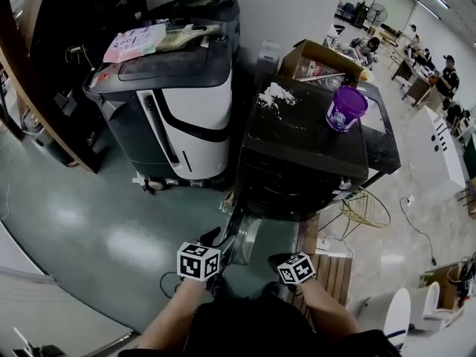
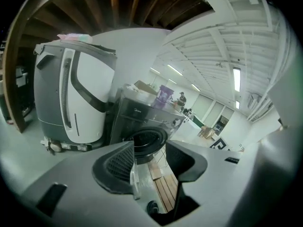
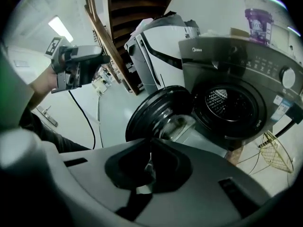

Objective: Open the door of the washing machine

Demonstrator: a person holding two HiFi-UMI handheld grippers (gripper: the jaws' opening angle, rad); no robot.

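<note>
Washing machine sits right in front of me next to a grey-and-white unit, round door swung wide open. My left gripper has its jaws spread with nothing between them, right gripper is pressed together, empty. Purple tub sits on top.

Your washing machine is glossy black, its round door black-rimmed with clear glass, and the drum is perforated silver. The tub is purple with a white label, and the crumbly patch is white. The bigger machine is white with dark grey panels, and the sheet is pink. Your left gripper and right gripper are grey with black pads. Their marker cubes carry black-and-white squares. The floor is a glossy pale green
</note>
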